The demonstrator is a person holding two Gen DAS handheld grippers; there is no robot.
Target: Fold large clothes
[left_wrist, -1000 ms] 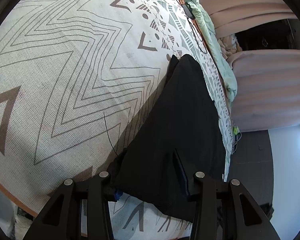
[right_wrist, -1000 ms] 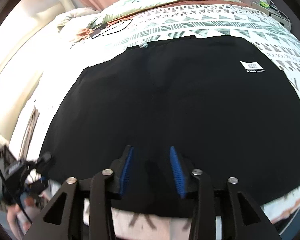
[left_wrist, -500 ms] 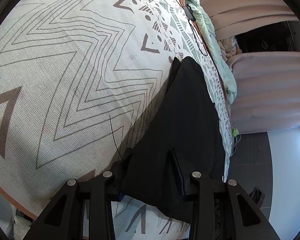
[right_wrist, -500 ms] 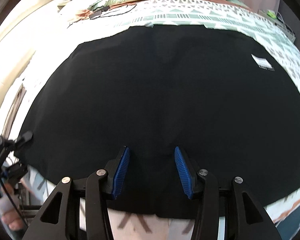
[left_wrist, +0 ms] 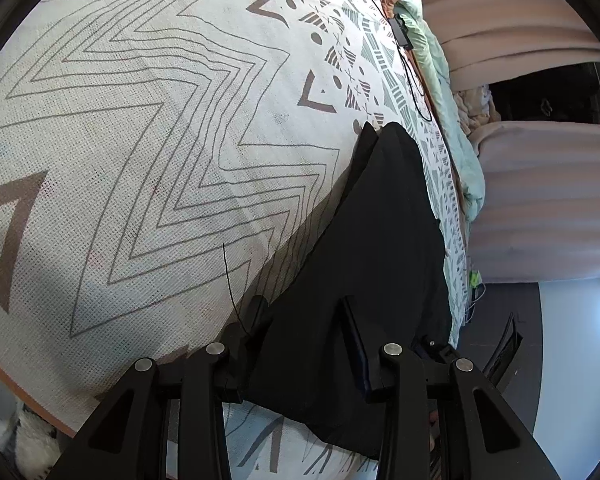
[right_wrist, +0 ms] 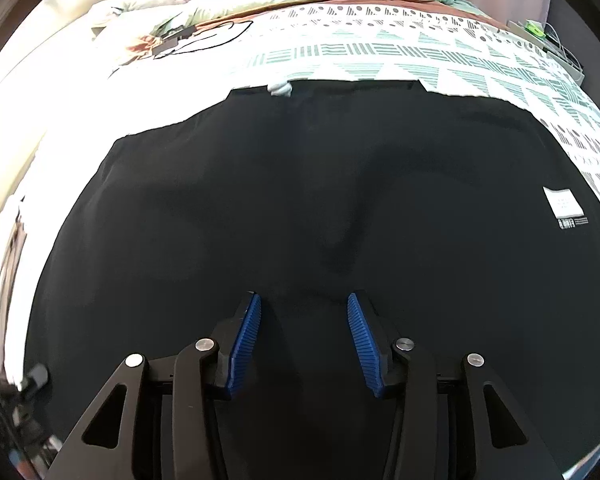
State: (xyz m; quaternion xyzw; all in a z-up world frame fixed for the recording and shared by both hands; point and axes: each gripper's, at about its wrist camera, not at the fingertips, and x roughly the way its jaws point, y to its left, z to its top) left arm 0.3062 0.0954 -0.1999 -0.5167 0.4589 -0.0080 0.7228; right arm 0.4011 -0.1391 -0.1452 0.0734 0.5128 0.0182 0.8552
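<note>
Left wrist view. Left gripper (left_wrist: 300, 320) at six o'clock, its jaws having just closed a little, with a raised fold of the black garment (left_wrist: 384, 240) between the fingers (left_wrist: 354, 344). The garment runs toward one o'clock over the zigzag-patterned bedspread (left_wrist: 140, 140). Pink curtains (left_wrist: 540, 200) at three o'clock.

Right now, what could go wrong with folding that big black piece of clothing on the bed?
1. The left gripper holds only a bunched corner of the black garment; it may slip out when lifted.
2. The right gripper is open above the cloth's middle, so closing there may pinch a hump and wrinkle it.
3. A thin cable lies on the bedspread nearby; dragged cloth might catch it.
</note>
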